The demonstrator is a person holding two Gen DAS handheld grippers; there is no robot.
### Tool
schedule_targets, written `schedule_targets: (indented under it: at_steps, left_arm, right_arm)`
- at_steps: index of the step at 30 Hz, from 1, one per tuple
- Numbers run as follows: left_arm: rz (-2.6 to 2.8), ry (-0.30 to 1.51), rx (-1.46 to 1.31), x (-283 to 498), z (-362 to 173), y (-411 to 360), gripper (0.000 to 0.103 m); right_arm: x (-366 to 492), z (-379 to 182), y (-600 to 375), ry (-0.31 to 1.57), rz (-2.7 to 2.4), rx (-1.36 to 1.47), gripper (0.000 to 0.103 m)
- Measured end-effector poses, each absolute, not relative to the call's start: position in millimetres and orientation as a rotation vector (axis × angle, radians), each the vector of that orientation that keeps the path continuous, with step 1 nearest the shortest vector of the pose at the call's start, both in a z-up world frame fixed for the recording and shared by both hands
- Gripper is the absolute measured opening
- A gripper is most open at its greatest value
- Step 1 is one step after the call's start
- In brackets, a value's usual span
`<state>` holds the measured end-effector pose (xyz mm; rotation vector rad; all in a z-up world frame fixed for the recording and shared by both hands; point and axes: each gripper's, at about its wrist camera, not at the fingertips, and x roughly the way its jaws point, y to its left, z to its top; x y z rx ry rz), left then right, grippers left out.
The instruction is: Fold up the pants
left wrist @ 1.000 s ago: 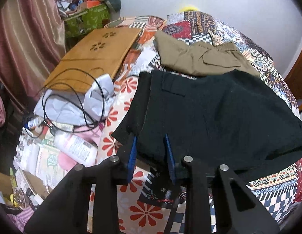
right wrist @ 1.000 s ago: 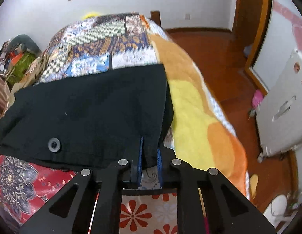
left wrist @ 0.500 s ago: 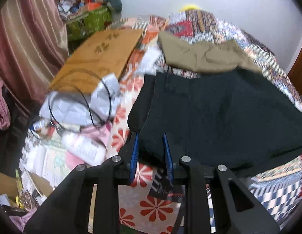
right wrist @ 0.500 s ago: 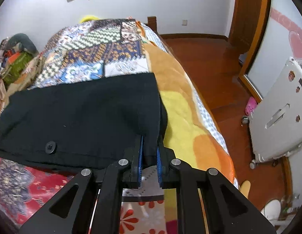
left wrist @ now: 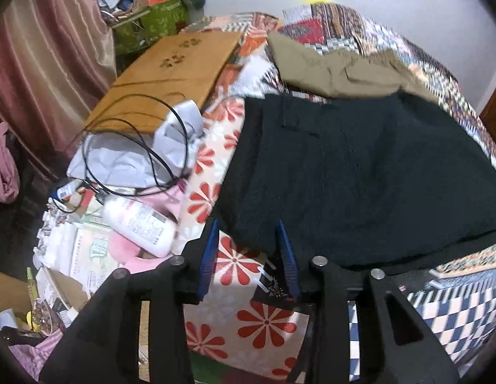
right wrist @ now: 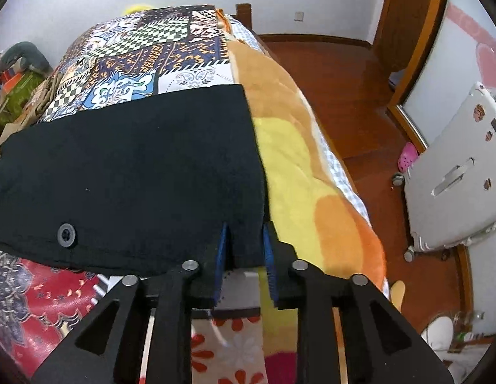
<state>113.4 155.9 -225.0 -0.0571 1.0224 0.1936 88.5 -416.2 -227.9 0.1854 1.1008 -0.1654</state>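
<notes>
Black pants point(left wrist: 360, 172) lie folded across the patterned bed cover; they also show in the right wrist view point(right wrist: 129, 176) with a dark button point(right wrist: 66, 234) near the front edge. My left gripper point(left wrist: 248, 256) is open, its blue pads either side of the pants' near left corner. My right gripper point(right wrist: 244, 256) is open too, its pads spread around the pants' near right corner, the cloth lying loose between them.
Folded khaki pants point(left wrist: 340, 70) lie beyond the black pair. A wooden board point(left wrist: 171, 73), black cable point(left wrist: 136, 147), white bottle point(left wrist: 139, 224) and clutter sit left of the bed. The bed's right edge point(right wrist: 312, 166) drops to a wooden floor with a white suitcase point(right wrist: 456, 172).
Both grippers have opened and let go of the pants' corners. The pants now rest flat on the bed; the right camera tilted a little upward.
</notes>
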Motion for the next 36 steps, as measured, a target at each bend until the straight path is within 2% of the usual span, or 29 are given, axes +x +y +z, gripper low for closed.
schedule_targets:
  at_steps: [3,7,9,13,20,23,36]
  left_arm:
    - [0.159,0.963,-0.091,116.2,-199.1,151.5,0.039]
    - [0.049,0.905,-0.095,130.6,-175.1,121.9,0.048]
    - [-0.003,0.894,-0.073,139.2,-171.0,101.4,0.052]
    - [-0.125,0.919,-0.035,157.1,-181.0,53.6,0.052]
    - [-0.22,1.042,0.019,165.1,-226.1,-2.0,0.052]
    - [-0.182,1.001,0.059,151.0,-231.9,-7.9,0.06]
    - [-0.184,1.012,0.021,124.0,-231.5,5.9,0.064]
  right_arm:
    - [88.2,-205.8,-409.2,1.048,-0.137,0.186,0.022]
    - [103.8,-172.5,-379.6,0.956,-0.007,0.184,0.04]
    - [113.6,-162.9,-360.8,0.928,0.068,0.177,0.041]
    - [138.7,-156.7,-311.6,0.903,0.248,0.183,0.042]
    - [165.5,-196.5,-244.3,1.01,0.408,0.129,0.042]
    - [155.0,-214.6,-231.7,1.043,0.405,0.057,0.042]
    - [123.7,-209.6,-253.1,1.058,0.403,0.13,0.044]
